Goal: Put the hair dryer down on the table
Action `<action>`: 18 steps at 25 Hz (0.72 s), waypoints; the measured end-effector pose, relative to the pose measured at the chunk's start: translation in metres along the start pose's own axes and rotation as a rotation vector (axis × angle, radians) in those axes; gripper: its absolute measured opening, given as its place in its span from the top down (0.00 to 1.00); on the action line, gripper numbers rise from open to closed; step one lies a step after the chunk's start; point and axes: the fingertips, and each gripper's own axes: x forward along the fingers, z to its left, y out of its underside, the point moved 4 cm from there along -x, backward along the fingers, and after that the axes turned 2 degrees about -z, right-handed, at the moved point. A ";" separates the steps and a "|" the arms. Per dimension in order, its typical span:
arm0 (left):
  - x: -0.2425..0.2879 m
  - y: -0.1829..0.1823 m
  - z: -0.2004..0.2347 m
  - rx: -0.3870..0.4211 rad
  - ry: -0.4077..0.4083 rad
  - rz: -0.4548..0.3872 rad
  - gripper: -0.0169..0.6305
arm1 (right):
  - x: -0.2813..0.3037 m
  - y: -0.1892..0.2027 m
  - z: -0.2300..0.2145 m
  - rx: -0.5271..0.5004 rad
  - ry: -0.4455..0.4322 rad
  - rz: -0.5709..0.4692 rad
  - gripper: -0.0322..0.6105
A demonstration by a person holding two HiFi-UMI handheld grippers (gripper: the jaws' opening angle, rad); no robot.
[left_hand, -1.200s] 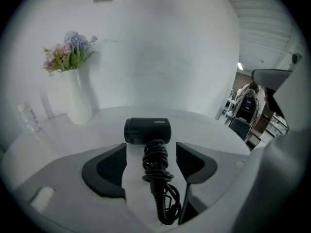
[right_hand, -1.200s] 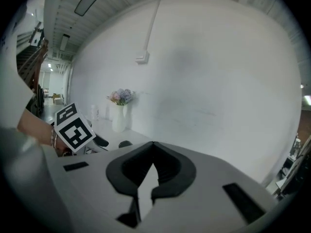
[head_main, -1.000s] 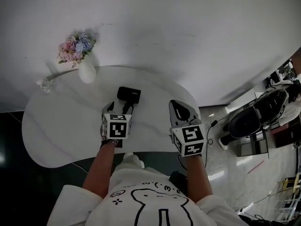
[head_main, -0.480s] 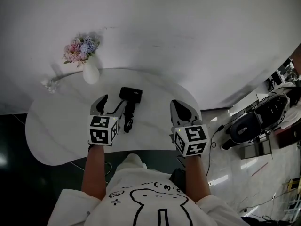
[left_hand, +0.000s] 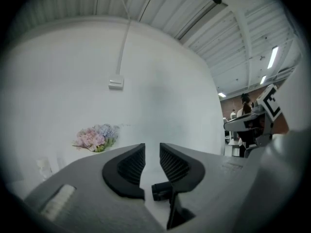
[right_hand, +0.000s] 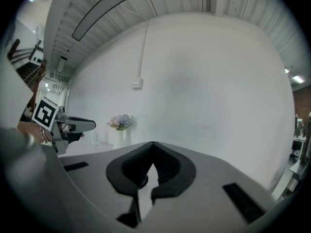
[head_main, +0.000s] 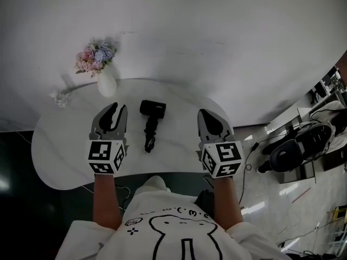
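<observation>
The black hair dryer (head_main: 150, 120) lies flat on the white table (head_main: 65, 145), nozzle end away from me, free of both grippers. My left gripper (head_main: 116, 108) hovers to its left and apart from it. Its jaws have just been closing and now stand a narrow gap apart with nothing between them (left_hand: 152, 147). My right gripper (head_main: 205, 114) hangs to the right of the dryer, over the table's right edge. In the right gripper view its tips meet and hold nothing (right_hand: 153, 144).
A white vase of pink and blue flowers (head_main: 98, 65) stands at the table's back left, with a small glass (head_main: 56, 97) beside it. A white wall rises behind the table. Dark equipment (head_main: 287, 150) stands on the floor at the right.
The left gripper has drawn back from the hair dryer, leftward and upward, and its jaws have gone from wide to a narrow gap. The dryer stays on the table. The right gripper rose slightly.
</observation>
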 end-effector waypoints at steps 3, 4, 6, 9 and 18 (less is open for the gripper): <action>-0.005 -0.008 0.008 -0.012 -0.037 -0.049 0.93 | 0.001 -0.007 0.002 -0.009 -0.008 -0.029 0.95; -0.007 -0.012 0.009 -0.010 -0.031 -0.069 0.94 | 0.002 -0.009 0.003 -0.017 -0.010 -0.036 0.95; -0.009 -0.022 0.007 -0.003 0.002 -0.119 0.95 | 0.002 -0.012 0.004 -0.033 -0.016 -0.050 0.95; -0.012 -0.036 0.005 0.001 0.031 -0.187 0.95 | 0.001 -0.016 0.004 -0.052 -0.020 -0.075 0.95; -0.010 -0.057 0.002 0.048 0.031 -0.223 0.95 | -0.002 -0.036 0.003 -0.107 -0.018 -0.136 0.95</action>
